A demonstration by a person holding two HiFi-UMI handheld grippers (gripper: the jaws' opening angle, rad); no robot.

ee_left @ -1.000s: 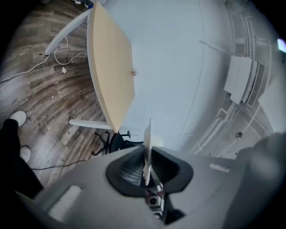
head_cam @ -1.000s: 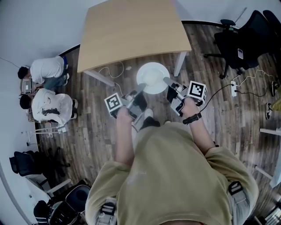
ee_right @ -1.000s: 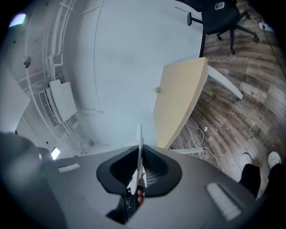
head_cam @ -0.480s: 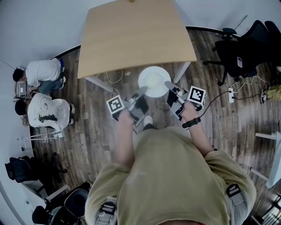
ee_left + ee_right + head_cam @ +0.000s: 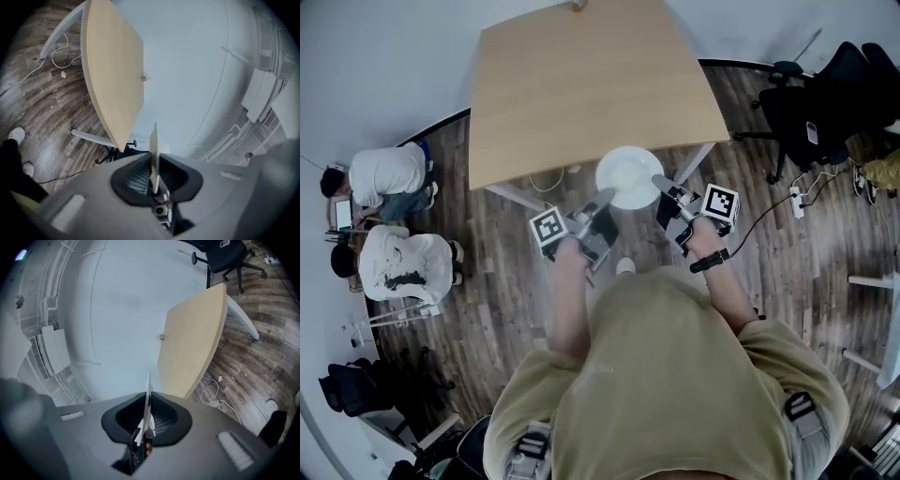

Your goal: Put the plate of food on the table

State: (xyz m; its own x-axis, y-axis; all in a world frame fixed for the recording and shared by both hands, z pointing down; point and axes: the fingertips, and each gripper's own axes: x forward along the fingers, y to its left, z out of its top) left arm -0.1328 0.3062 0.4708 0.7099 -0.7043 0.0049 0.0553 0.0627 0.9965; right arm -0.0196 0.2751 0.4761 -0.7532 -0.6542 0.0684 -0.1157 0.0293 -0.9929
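Note:
A round white plate (image 5: 629,176) hangs in the air over the near edge of the light wooden table (image 5: 581,84). What lies on it I cannot make out. My left gripper (image 5: 605,195) is shut on its left rim and my right gripper (image 5: 659,180) is shut on its right rim. In the left gripper view the plate (image 5: 153,154) shows edge-on as a thin white blade clamped in the left gripper (image 5: 153,180), with the table (image 5: 110,70) ahead. The right gripper view shows the same: the plate's rim (image 5: 147,399) pinched in the right gripper (image 5: 146,420), the table (image 5: 197,348) beyond.
A small object (image 5: 577,6) sits at the table's far edge. Two people (image 5: 394,173) sit on the wooden floor at the left. A black office chair (image 5: 811,98) stands at the right, with a power strip (image 5: 797,197) and cable nearby. A white cable (image 5: 546,178) lies under the table.
The person has stepped toward the table, and the plate has come from in front of the table's edge to over it. Both grippers keep their hold.

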